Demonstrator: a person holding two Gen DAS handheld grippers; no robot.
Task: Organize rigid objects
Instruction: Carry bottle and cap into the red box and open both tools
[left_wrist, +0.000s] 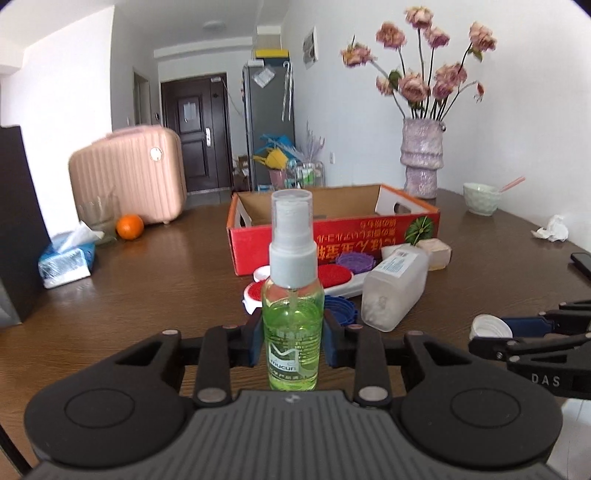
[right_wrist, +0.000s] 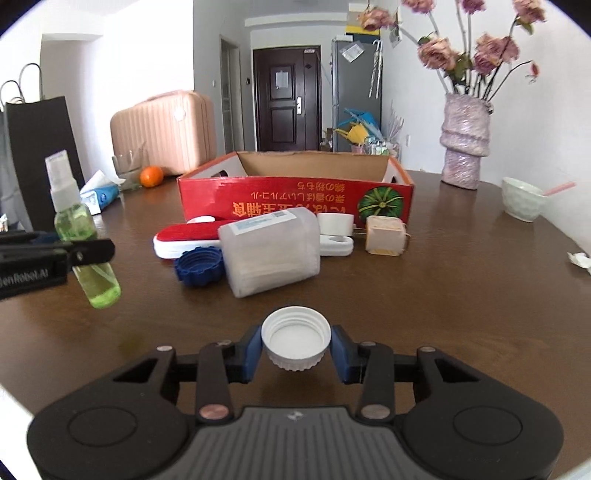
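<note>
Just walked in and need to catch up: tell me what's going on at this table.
A person is tidying loose items with two hand-held tongs. The left tongs grip a green spray bottle, held upright above the table. The right tongs pinch a white cap, open side up. Ahead, the red cardboard box looks empty from here, while a clear plastic jar, a blue lid and other small items lie in front of it.

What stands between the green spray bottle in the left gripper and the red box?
The spray bottle is held above the table. A lying plastic jar, a blue lid and a red brush lie before the red box; its open top looks free.
</note>
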